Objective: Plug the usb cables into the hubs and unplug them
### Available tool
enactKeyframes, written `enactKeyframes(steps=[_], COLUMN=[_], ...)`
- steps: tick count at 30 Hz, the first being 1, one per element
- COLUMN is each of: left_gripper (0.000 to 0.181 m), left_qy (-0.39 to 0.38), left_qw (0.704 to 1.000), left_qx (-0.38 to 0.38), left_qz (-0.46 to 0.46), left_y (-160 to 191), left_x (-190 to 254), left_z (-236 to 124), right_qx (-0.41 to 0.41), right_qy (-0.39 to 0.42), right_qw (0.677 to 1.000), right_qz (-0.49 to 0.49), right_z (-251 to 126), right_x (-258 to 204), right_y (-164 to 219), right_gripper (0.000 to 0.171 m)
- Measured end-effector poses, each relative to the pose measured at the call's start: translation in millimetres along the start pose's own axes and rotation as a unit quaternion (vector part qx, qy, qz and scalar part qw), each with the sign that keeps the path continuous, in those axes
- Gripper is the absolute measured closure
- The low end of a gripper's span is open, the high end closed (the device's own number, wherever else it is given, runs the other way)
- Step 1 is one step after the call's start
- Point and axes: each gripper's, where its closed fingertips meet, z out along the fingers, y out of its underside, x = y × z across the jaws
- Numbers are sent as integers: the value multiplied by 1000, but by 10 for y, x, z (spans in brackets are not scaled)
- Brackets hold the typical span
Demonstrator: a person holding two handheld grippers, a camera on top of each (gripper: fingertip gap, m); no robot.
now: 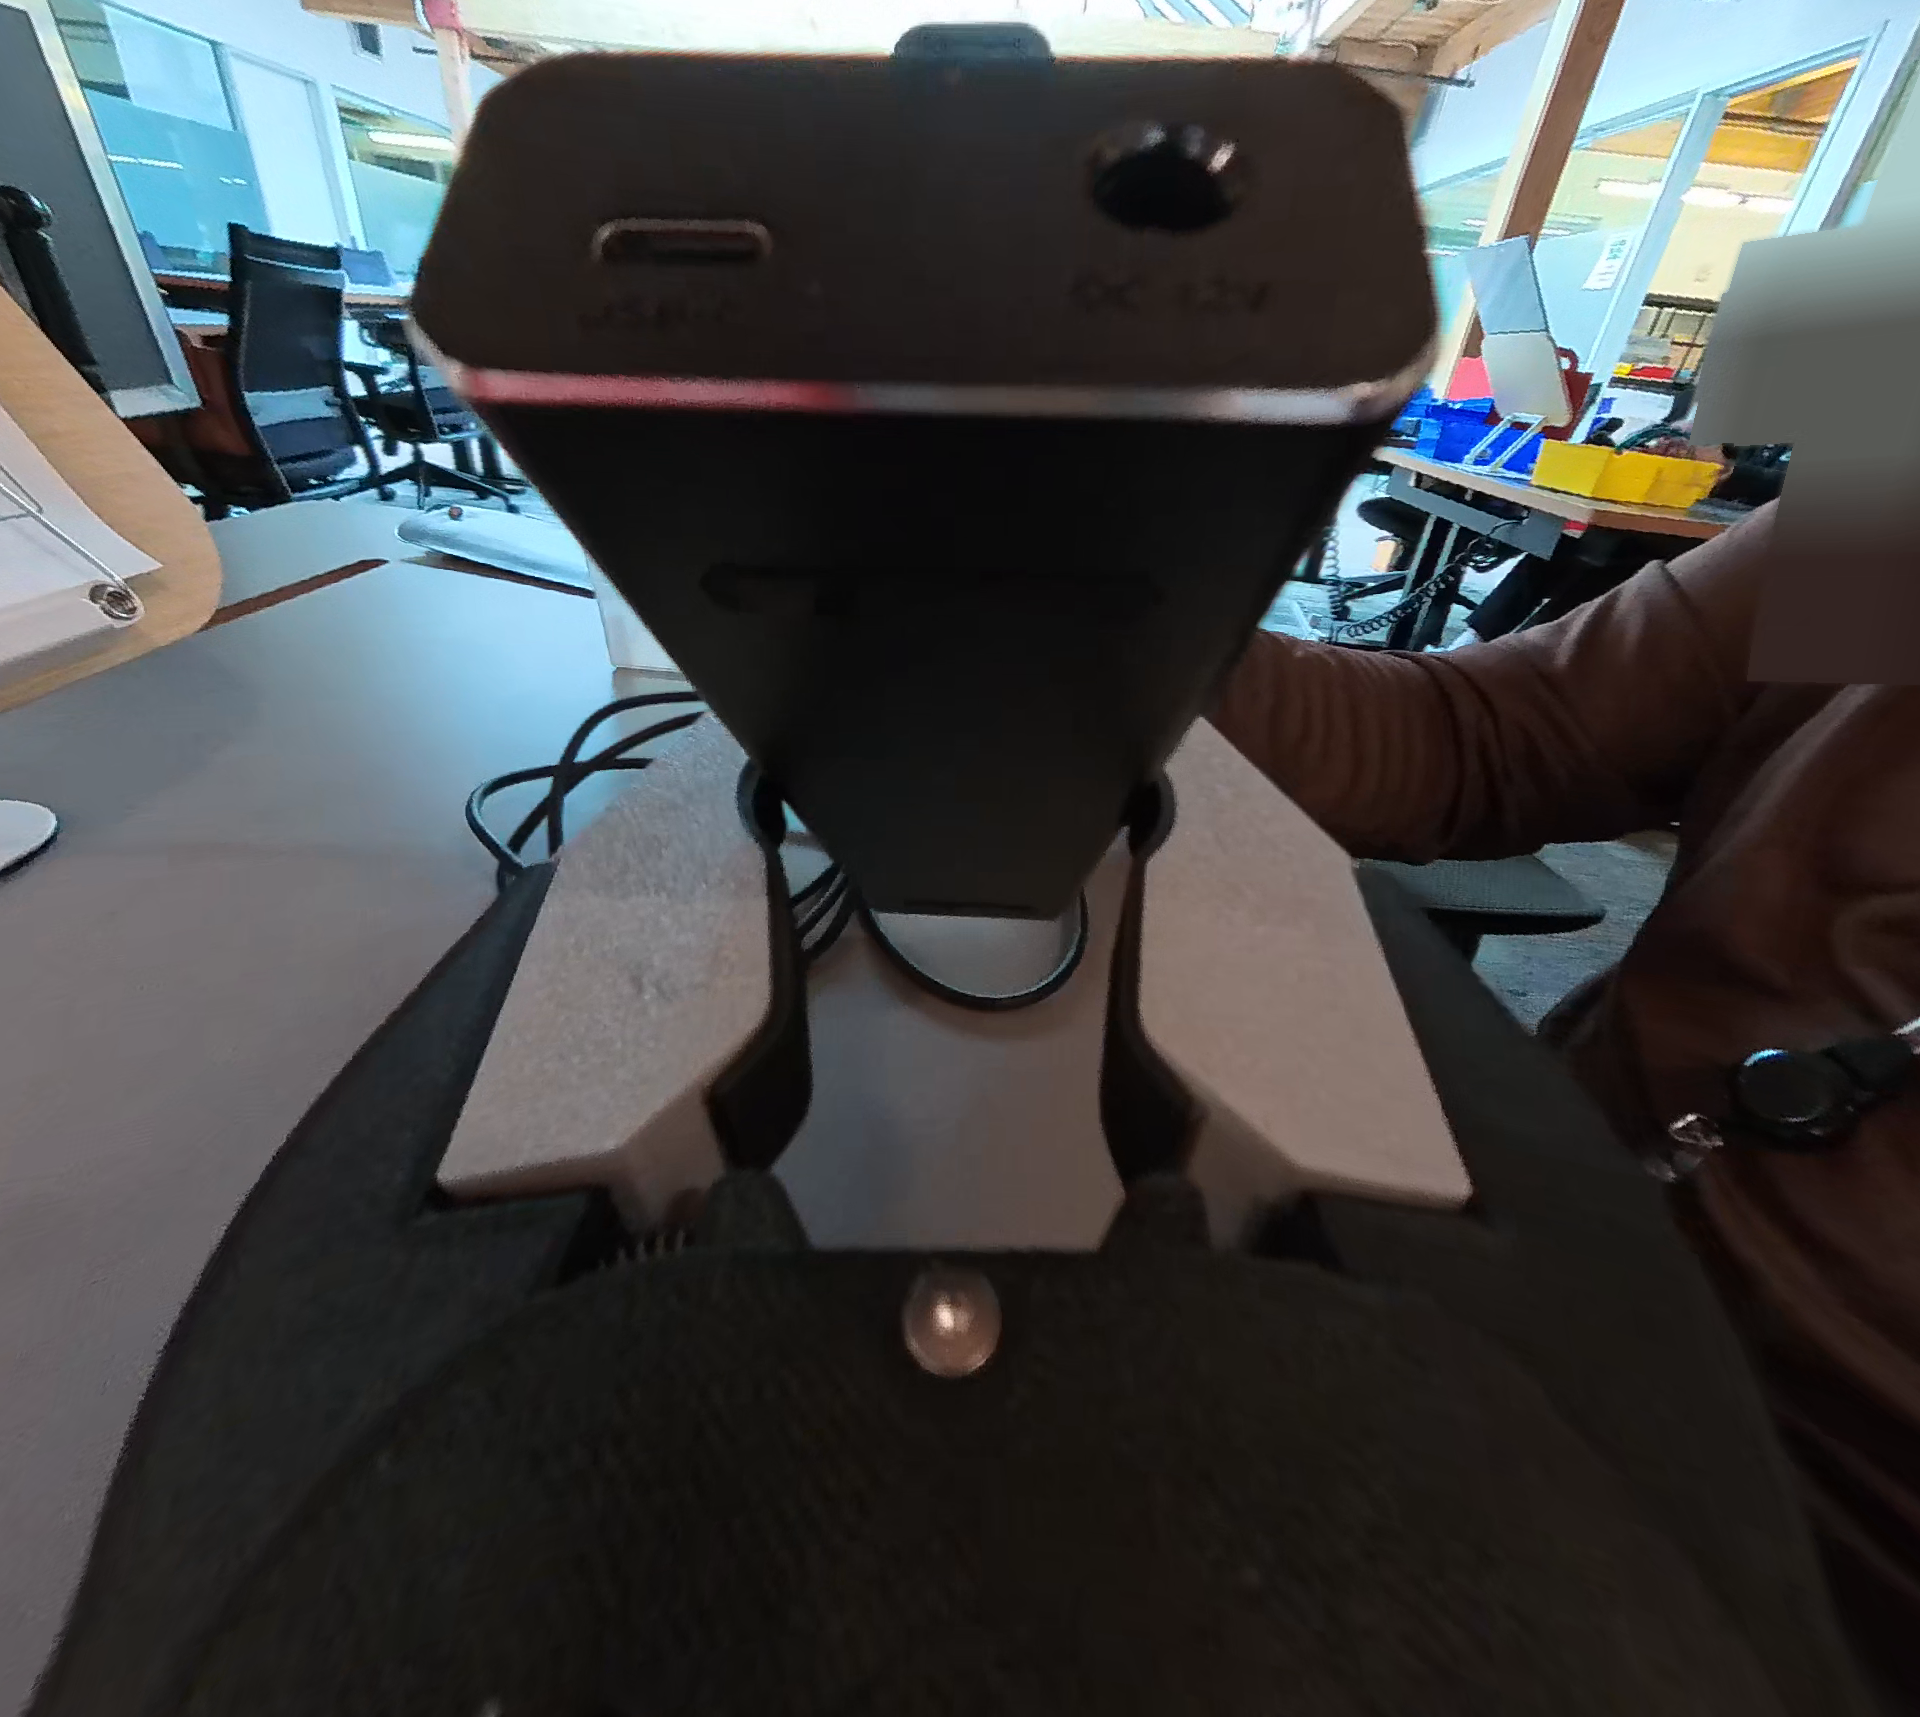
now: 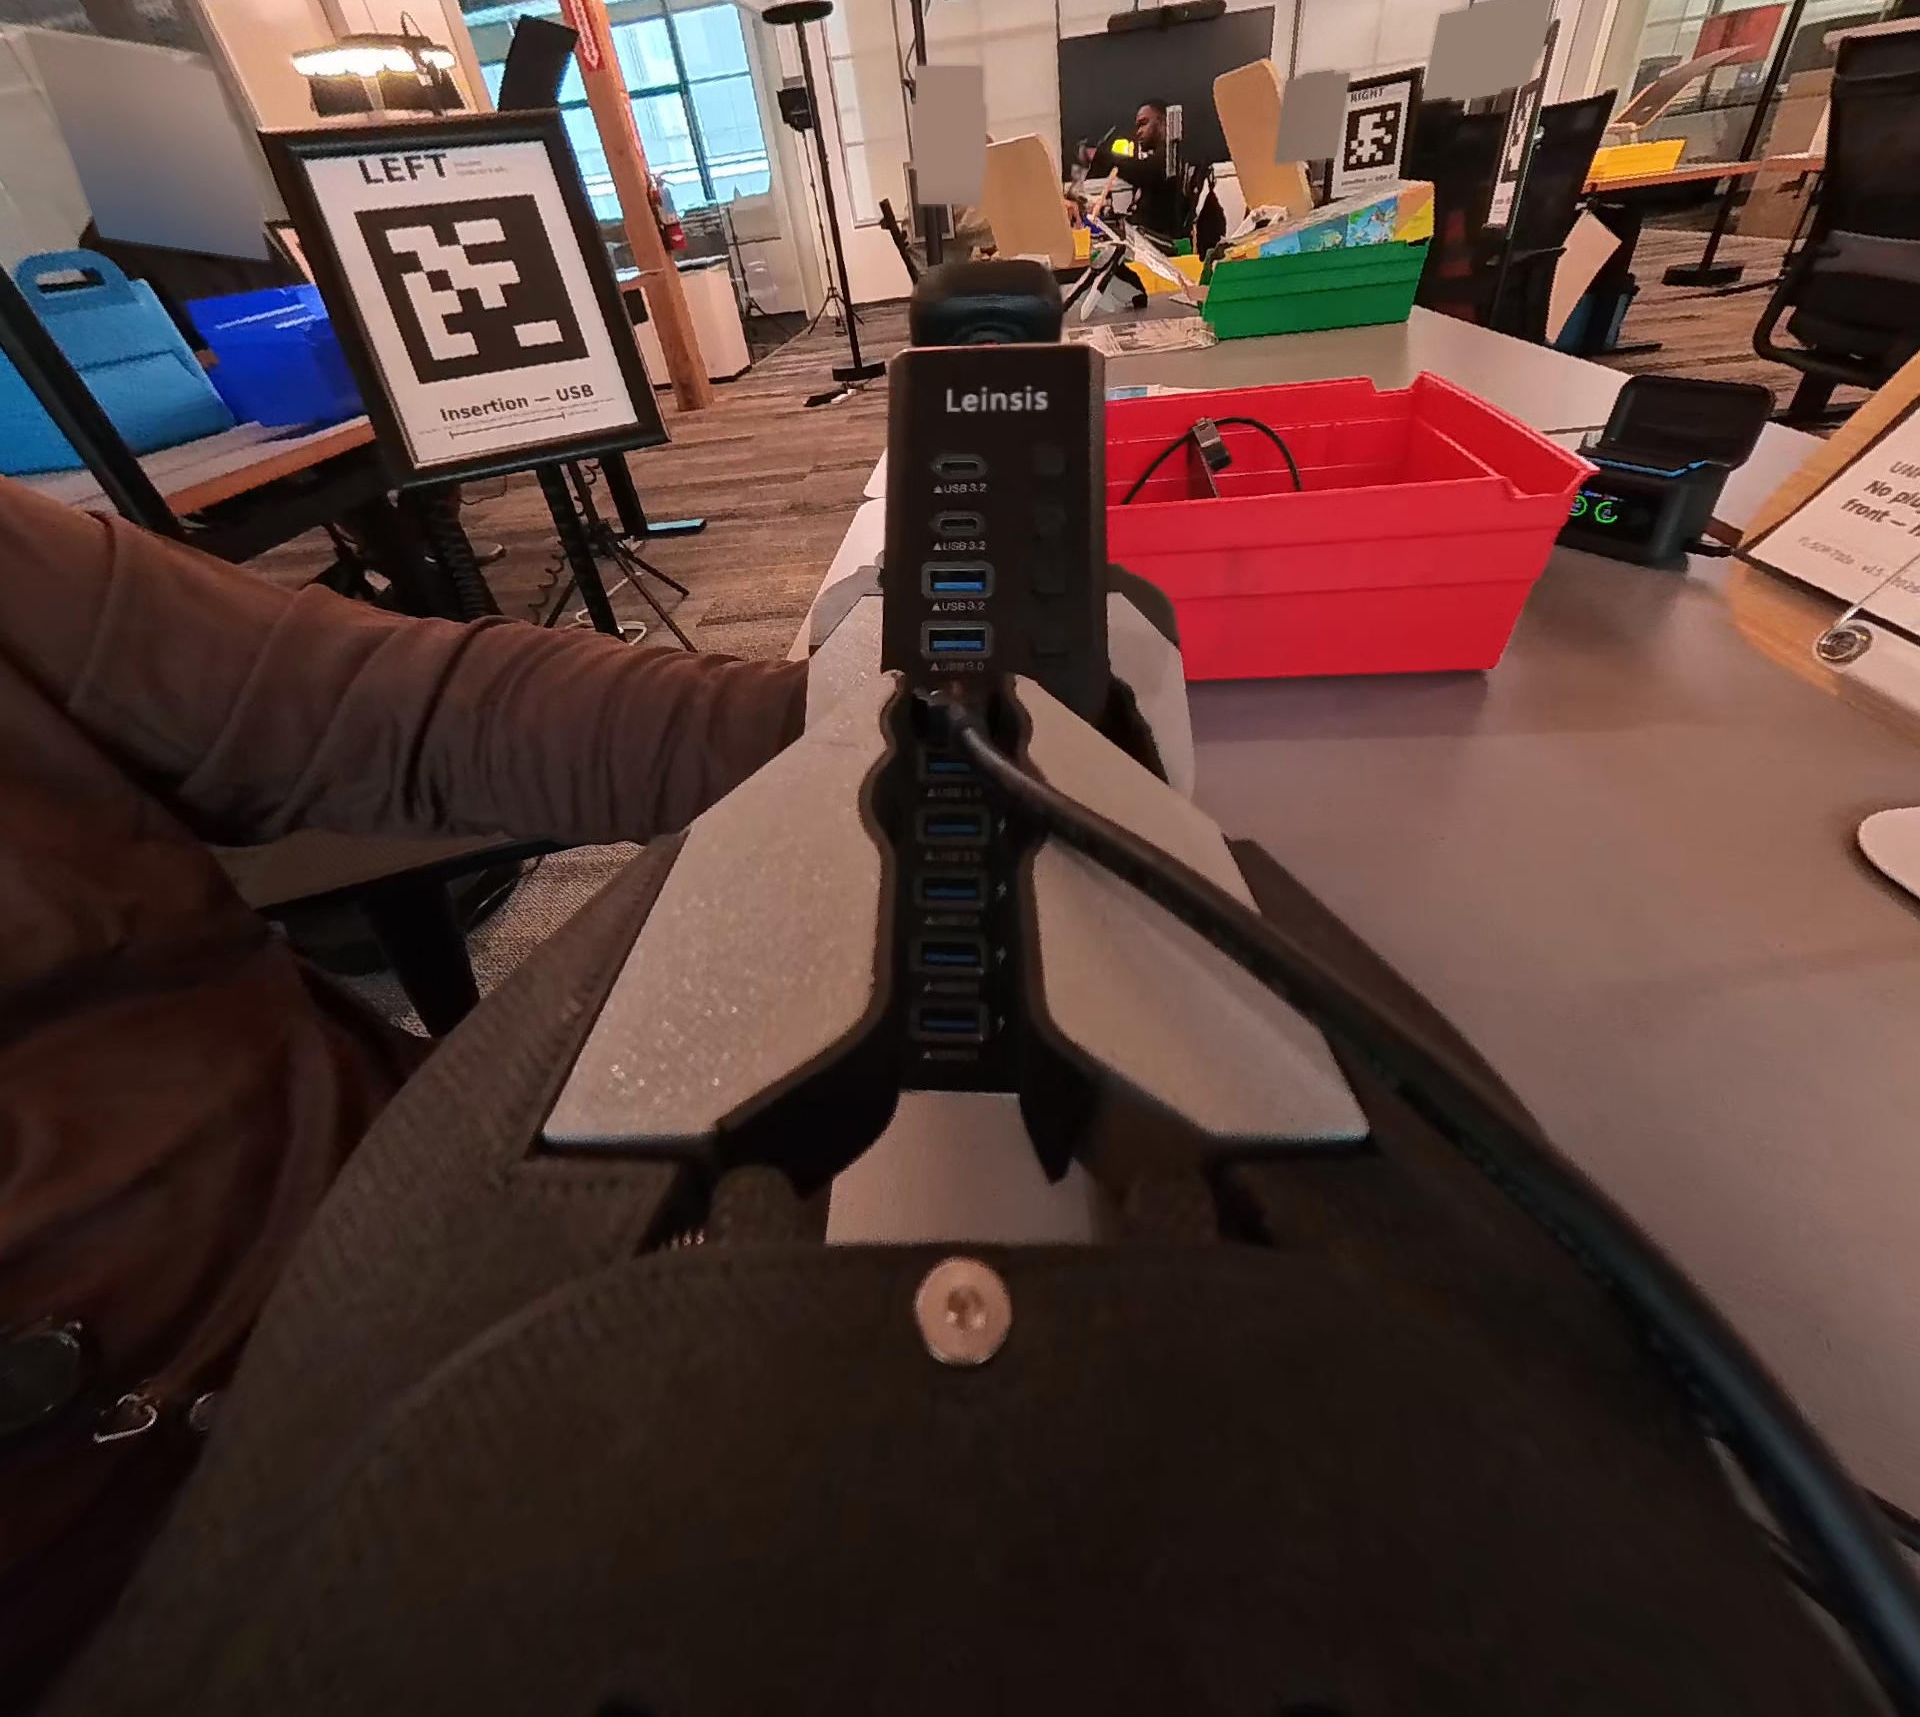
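A long black USB hub (image 1: 935, 233) is clamped between the fingers of my left gripper (image 1: 956, 810), its end face with an oval port and a round jack turned to the camera. In the right wrist view the hub's port face (image 2: 987, 524) shows a column of ports, several of them blue. My right gripper (image 2: 951, 711) is shut on a black USB plug (image 2: 935, 711) pressed at a middle port; I cannot tell how deep it sits. Its black cable (image 2: 1143, 867) trails down to the right. The left gripper's grey fingers (image 2: 1148, 680) show behind the hub.
A red bin (image 2: 1330, 566) holding another black cable (image 2: 1210, 446) stands on the grey table (image 2: 1558, 836) behind the hub. A black charging case (image 2: 1662, 472) and a paper board (image 2: 1860, 504) are at right. Loose cables (image 1: 551, 784) lie on the table. The person's brown sleeve (image 2: 416, 711) is at left.
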Motion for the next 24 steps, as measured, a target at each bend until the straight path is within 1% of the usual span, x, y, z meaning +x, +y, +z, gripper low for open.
enactKeyframes(steps=[6, 10, 14, 17, 24], left_gripper=[116, 116, 116, 116, 116], left_qy=[-5, -23, -55, -47, -47], left_qw=[1000, 1000, 998, 998, 997], left_qx=[-4, -10, -30, -37, -51], left_qz=[3, 10, 30, 28, 28], left_y=[11, 29, 79, 110, 165], left_x=[-12, -63, -142, -114, -119], left_z=[3, 2, 1, 28, 51], right_qx=[-3, -6, 25, 28, 6], right_qy=[8, 21, 15, 19, 22], right_qw=[1000, 1000, 1000, 999, 1000], right_qz=[-7, -15, -9, -4, -16], right_z=[-1, -1, -28, -40, 6], right_x=[13, 42, 25, 48, 34], right_y=[5, 10, -82, -88, -21], right_gripper=[158, 158, 159, 159, 159])
